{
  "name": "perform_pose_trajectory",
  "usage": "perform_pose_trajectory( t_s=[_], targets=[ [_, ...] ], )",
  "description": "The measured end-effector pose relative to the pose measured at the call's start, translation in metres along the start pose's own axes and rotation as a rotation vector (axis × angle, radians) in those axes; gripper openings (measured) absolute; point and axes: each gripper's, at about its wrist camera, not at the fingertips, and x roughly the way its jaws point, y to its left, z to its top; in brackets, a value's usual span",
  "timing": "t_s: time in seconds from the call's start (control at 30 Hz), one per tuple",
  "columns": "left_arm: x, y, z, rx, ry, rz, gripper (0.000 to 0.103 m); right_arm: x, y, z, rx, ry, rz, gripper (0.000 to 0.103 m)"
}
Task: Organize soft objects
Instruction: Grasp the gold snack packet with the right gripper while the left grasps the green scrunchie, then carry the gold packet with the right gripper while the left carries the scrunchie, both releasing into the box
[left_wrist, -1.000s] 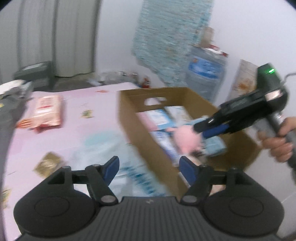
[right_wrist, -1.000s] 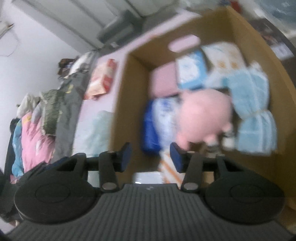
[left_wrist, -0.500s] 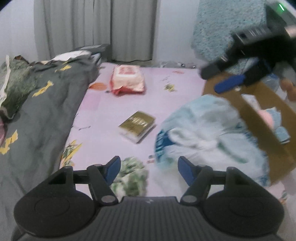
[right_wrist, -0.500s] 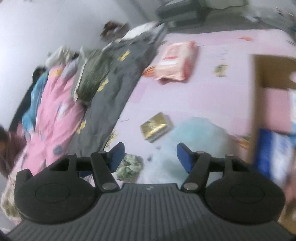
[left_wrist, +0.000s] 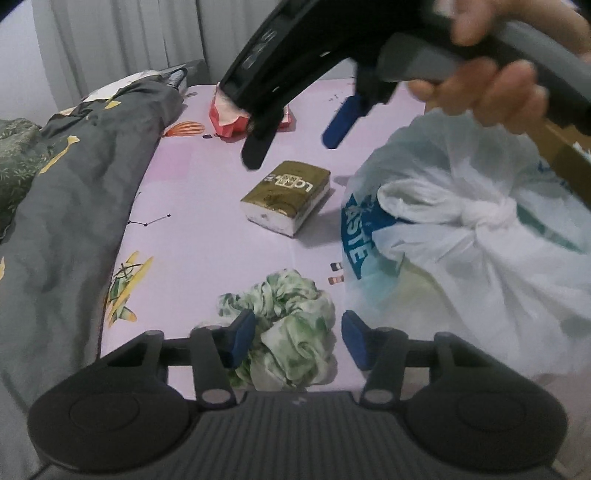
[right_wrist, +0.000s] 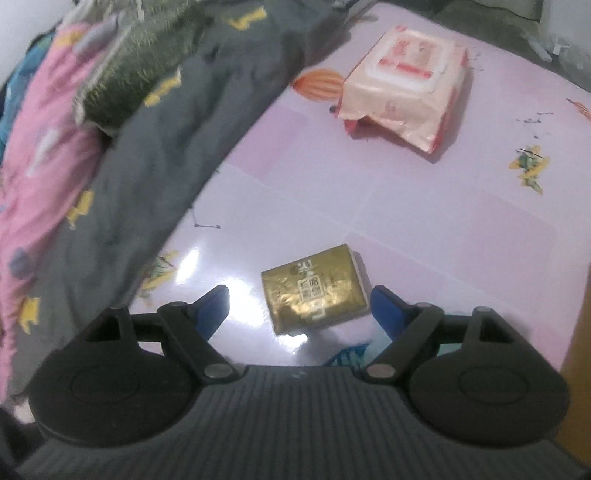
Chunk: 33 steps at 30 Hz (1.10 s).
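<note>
1. Step in hand: both tools are going for loose soft things on the pink bed sheet (left_wrist: 229, 251). Nothing is held.
2. Left tool (left_wrist: 293, 341): jaws closing, the green-and-white scrunchie (left_wrist: 288, 332) sits between the blue pads, which do not yet press it. Next move, as I judge it: finish the squeeze, then lift.
3. Right tool (right_wrist: 299, 310): jaws opening wide above the gold tissue pack (right_wrist: 314, 291), not touching. It likely needs to drop lower so the pads straddle the pack's short sides.
4. Count on the sheet: one scrunchie, one gold tissue pack, one pink wet-wipes pack (right_wrist: 402, 85) well beyond it, one knotted plastic bag (left_wrist: 472, 236) beside the cardboard box (left_wrist: 565, 162) at the right edge.
5. Box contents are not visible from here.
</note>
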Motion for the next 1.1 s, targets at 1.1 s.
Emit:
perform_pose_trajectory(
  t_s=[1.1],
  targets=[
    [-0.069,0.03,0.041,-0.233,-0.221,-0.119,0.017,-0.097,-0.051,-0.032,0.237,-0.193,0.222,0.074]
  ],
)
